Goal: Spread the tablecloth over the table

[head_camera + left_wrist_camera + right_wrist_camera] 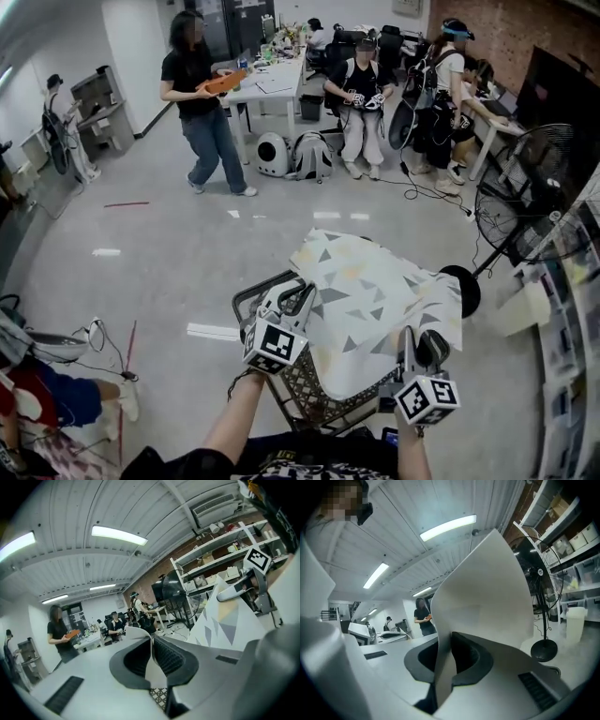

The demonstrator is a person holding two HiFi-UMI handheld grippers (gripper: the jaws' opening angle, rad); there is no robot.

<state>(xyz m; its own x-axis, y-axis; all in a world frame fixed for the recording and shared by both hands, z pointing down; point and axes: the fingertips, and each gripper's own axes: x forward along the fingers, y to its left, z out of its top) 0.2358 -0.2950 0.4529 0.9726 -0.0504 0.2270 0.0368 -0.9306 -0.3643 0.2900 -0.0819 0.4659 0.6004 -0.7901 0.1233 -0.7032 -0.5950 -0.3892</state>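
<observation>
Room to move lies on the left, where open floor [159, 272] stretches away from the table [302, 386] toward a standing person [202, 103] well beyond it. At the table's near left corner, the left gripper [292, 296] has its jaws drawn narrow, a thin fold of cloth edge pinched between the pads [172, 659]. The tablecloth [375, 300], pale with grey triangles, drapes the far and right part of the table; the patterned near-left top shows uncovered. The right gripper [412, 349] nips the near right edge, the sheet rising between its jaws. A fan [466, 291] stands just beside the cloth, with shelving [567, 309] crowding that side.
</observation>
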